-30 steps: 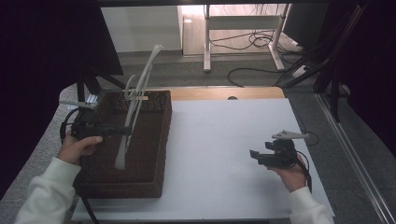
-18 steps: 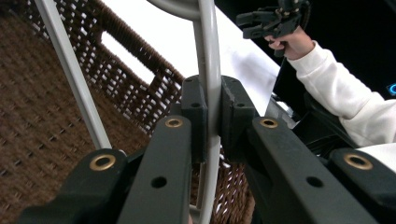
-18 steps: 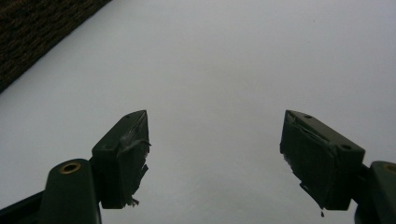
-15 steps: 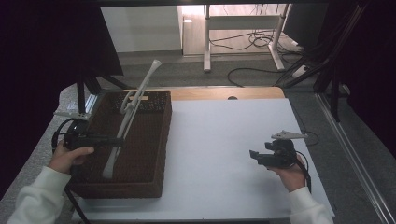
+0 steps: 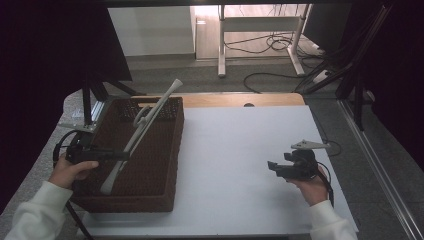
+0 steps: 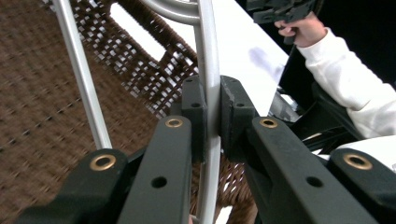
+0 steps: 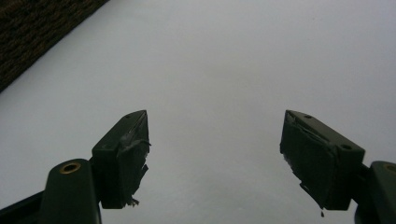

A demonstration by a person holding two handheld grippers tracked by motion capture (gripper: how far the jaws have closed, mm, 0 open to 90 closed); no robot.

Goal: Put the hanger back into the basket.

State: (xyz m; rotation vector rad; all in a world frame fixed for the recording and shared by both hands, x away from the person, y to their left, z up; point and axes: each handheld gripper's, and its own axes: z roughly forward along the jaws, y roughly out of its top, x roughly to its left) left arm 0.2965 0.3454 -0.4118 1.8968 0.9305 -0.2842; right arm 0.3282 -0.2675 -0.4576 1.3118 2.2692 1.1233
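Observation:
A long pale metal utensil (image 5: 150,117) leans slantwise over a dark brown woven basket (image 5: 176,150), its lower end down inside and its flared upper end past the basket's far rim. My left gripper (image 5: 124,156) reaches in from the basket's left side and is shut on the utensil's shaft. The left gripper view shows the pads (image 6: 233,112) pressed on one silver rod (image 6: 208,56), with a second rod beside it over the basket weave (image 6: 37,93). My right gripper (image 5: 274,166) hovers low over the white table at the right, open (image 7: 215,154), nothing between its jaws.
The white table (image 5: 235,150) stretches between the basket and the right hand. The basket's corner (image 7: 32,28) lies far off in the right gripper view. Stands, cables and a table frame are on the floor beyond the table's far edge.
My left gripper has moved left and toward the person and sunk, carrying the utensil lower into the basket and leaning it flatter. The right gripper has stayed in place.

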